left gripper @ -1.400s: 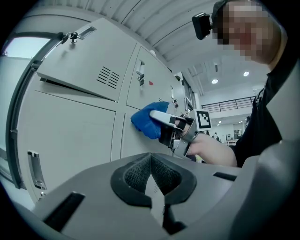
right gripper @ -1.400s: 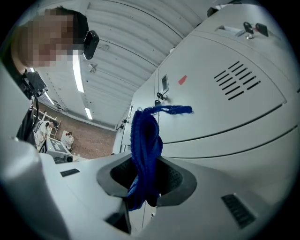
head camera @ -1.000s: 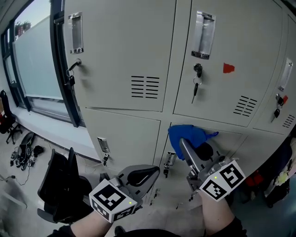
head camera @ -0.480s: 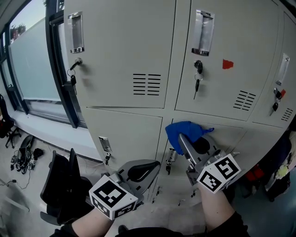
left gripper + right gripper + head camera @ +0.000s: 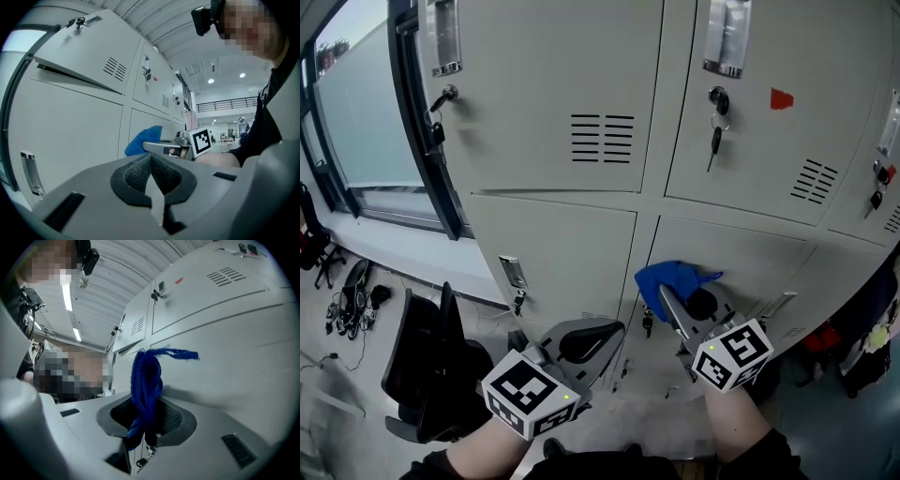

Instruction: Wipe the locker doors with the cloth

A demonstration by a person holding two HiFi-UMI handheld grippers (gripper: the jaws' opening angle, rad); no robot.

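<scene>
The blue cloth point(image 5: 673, 276) is bunched into a wad and pressed against the top left corner of a lower locker door point(image 5: 748, 251), just beside the seam between two columns of lockers. The right gripper point(image 5: 672, 292) holds it: the right gripper view shows the jaws closed on a thick fold, with one loose tail lying against the grey panel. The left gripper point(image 5: 582, 342) hangs lower and well apart from the doors, jaws together with nothing between them.

Judging from this, the wipe of this lower door is only beginning, since most of the panel lies to the right and below. To do it well, the wad should stay flat against the metal with even pressure, moving in overlapping passes across the panel and then downward. The grip needs to be firm, because only a narrow fold sits between the jaws and friction could drag it out. The small latch and key point(image 5: 646, 323) at the door's left edge and the recessed handle point(image 5: 779, 305) further right could snag the loose tail, so passes should skirt them.

A red sticker point(image 5: 781, 97) sits on the upper door above, beside the hanging key point(image 5: 715, 141); no print on it can be read. No brand or label is legible anywhere, and the gripper cubes carry only square markers.
</scene>
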